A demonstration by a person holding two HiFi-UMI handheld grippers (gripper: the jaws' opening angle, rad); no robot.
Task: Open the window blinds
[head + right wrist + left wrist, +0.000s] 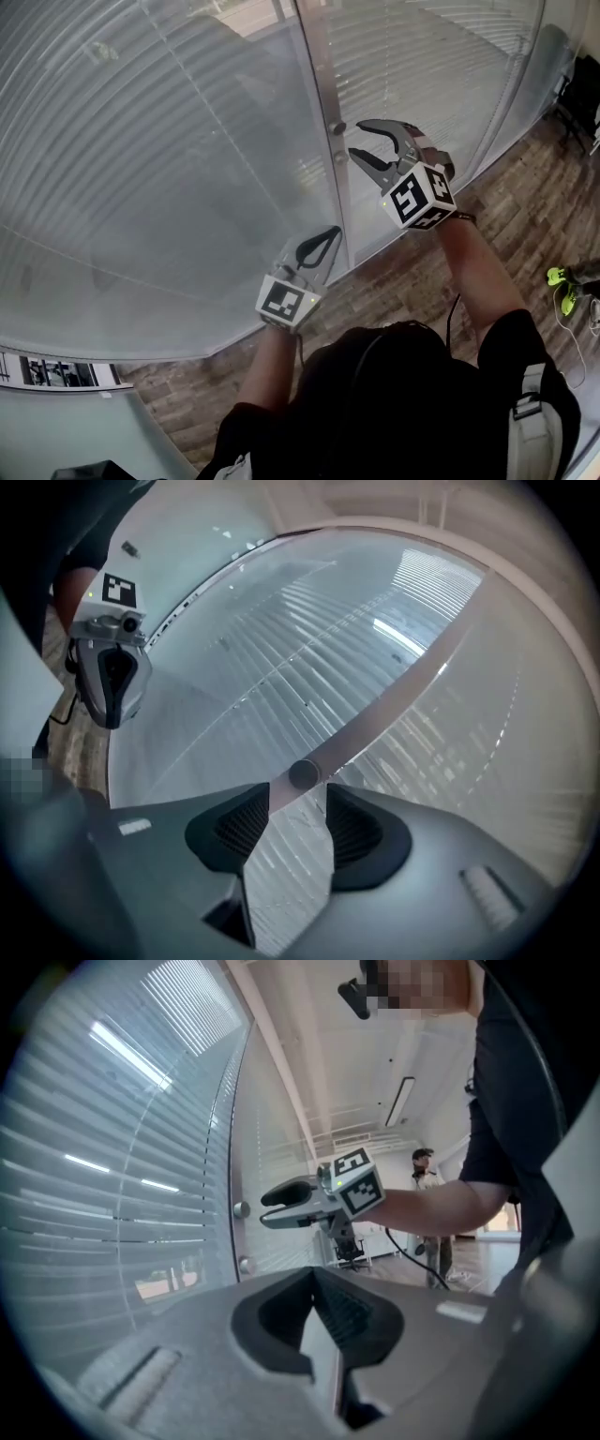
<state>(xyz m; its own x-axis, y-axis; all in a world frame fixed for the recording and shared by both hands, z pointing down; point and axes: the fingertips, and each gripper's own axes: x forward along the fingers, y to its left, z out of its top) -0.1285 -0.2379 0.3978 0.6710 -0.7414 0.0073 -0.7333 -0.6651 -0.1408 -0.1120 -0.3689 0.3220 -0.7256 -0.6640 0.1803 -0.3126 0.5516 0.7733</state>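
A: Head view: where are the blinds [187, 94]?
B: Behind glass [112, 234], slats thin and horizontal. Their likely control, a small round knob [336, 128] on the upright metal frame [319, 75], lies just beyond the right gripper [356, 139] (the nearer one), jaws spread, empty.
A: Left gripper view?
B: Left gripper [312, 1274] pressed together on nothing, below the right.
A: Right gripper view?
B: Knob dead ahead, in line with the gap between ribbed pads [246, 825], untouched.

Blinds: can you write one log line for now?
white slatted blinds: down | right gripper: open, facing small round grey knob, not gripping | left gripper: shut, empty
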